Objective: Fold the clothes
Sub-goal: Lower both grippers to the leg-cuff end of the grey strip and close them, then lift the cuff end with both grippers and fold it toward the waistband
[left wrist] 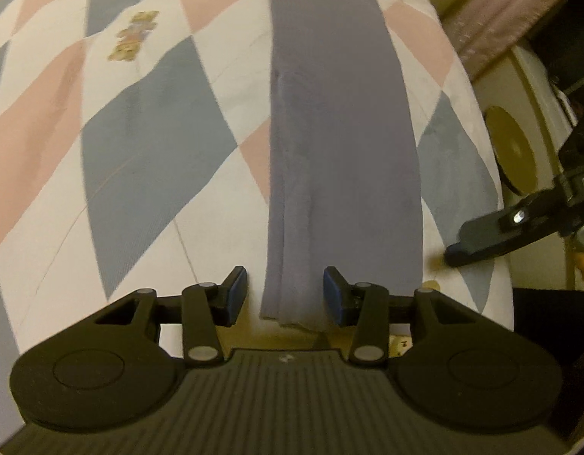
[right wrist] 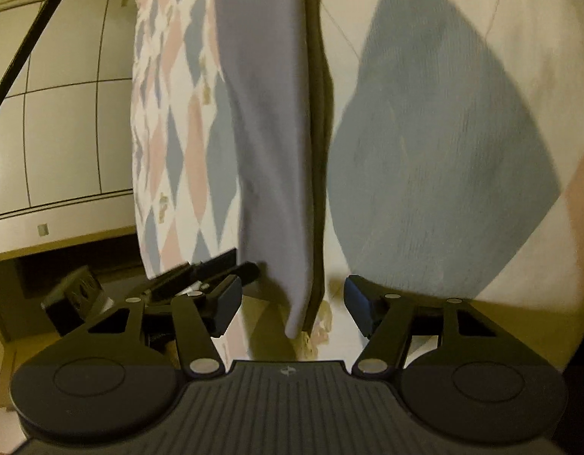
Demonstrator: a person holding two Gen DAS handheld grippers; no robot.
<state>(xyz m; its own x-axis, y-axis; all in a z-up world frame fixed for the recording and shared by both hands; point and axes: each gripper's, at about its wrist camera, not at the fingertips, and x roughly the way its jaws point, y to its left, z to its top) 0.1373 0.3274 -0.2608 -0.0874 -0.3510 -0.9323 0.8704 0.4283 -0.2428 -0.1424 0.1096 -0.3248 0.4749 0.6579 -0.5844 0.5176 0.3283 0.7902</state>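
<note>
Long grey-purple folded cloth strip [left wrist: 341,151] lies on diamond-patterned quilt [left wrist: 147,159], running toward 12 o'clock; left gripper [left wrist: 285,295] and right gripper [right wrist: 292,303] both gape wide, empty, so pinch every layer together.

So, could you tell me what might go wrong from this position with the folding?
1. The left gripper is open around the near end of the purple-grey garment, whose layered edges look uneven; closing may catch only some layers.
2. The right gripper is also open, with only a narrow garment corner between its fingers, so the cloth might slip out.
3. The garment lies near the edge of the patterned bedspread; a pull could drag it off.
</note>
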